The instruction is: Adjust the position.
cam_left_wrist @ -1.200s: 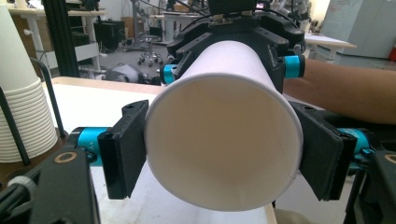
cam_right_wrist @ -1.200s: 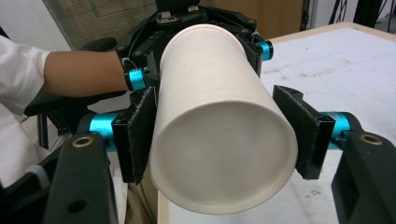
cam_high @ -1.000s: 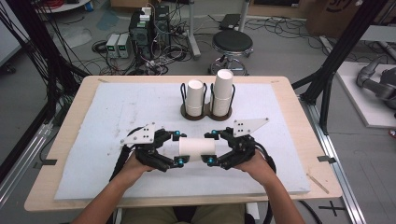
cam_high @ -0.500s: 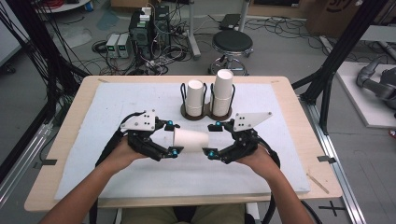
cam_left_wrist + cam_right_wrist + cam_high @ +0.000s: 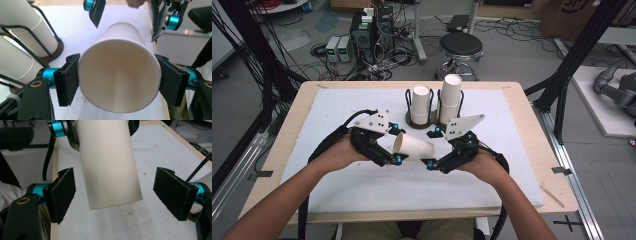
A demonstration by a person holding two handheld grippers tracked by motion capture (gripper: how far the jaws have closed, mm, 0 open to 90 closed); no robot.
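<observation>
A white paper cup [image 5: 414, 147] hangs on its side above the table's white mat [image 5: 337, 105], between my two grippers. My left gripper [image 5: 396, 143] is shut on it just behind the rim. In the left gripper view both pads press the cup [image 5: 120, 75] and its mouth faces the camera. My right gripper [image 5: 433, 147] has just been opening. Its jaws stand wide on either side of the cup's base [image 5: 107, 162] without touching it, as the gaps beside both pads [image 5: 62, 192] show.
A dark wire holder [image 5: 432, 117] at the back middle of the mat carries two stacks of white cups [image 5: 451, 97], close beyond the grippers. The stacks [image 5: 27, 30] show at the left of the left gripper view. The wooden table edge [image 5: 532, 125] rings the mat.
Both hands have risen and come a little toward the holder. The right gripper has let go of the cup's base and spread its jaws. The cup now tilts, held by the left gripper alone.
</observation>
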